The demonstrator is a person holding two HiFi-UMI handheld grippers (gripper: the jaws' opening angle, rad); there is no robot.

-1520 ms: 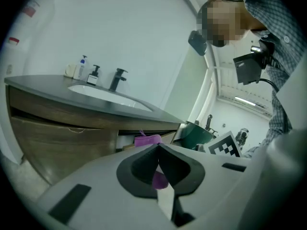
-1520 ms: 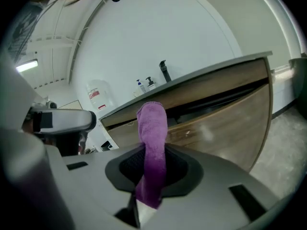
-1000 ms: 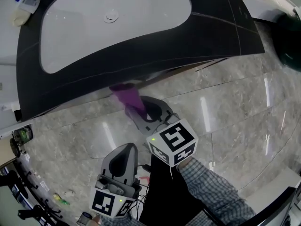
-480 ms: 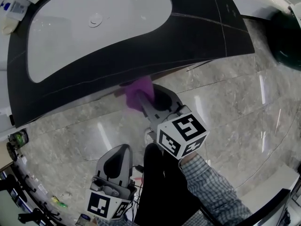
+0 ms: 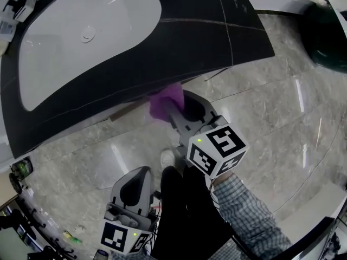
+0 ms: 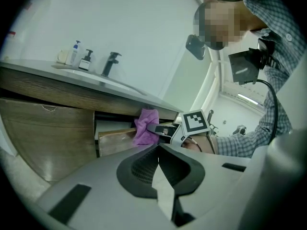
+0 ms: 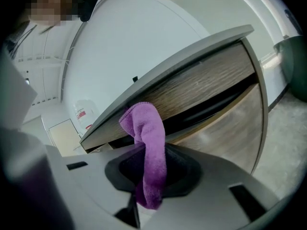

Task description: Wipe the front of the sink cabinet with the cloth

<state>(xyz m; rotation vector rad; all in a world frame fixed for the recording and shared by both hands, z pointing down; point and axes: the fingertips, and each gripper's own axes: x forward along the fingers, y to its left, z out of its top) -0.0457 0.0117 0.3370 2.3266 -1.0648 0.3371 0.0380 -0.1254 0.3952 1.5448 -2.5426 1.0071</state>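
My right gripper (image 5: 169, 111) is shut on a purple cloth (image 5: 164, 102), which bunches up out of the jaws (image 7: 149, 143). The cloth presses against the wood-grain front of the sink cabinet (image 7: 211, 90), just under the dark countertop (image 5: 179, 42). In the left gripper view the same cloth (image 6: 145, 128) sits on the cabinet front (image 6: 48, 128) near an open gap. My left gripper (image 5: 140, 179) hangs low, away from the cabinet, jaws shut with nothing between them (image 6: 158, 169).
A white basin (image 5: 81, 42) sits in the countertop, with a black tap (image 6: 110, 63) and soap bottles (image 6: 79, 56) behind it. A dark green bin (image 5: 328, 31) stands on the marble floor (image 5: 260, 112) at the right. My legs and shoe (image 5: 168, 158) are below.
My right gripper has slid the cloth to the right along the cabinet front. The left gripper has stayed low and still.
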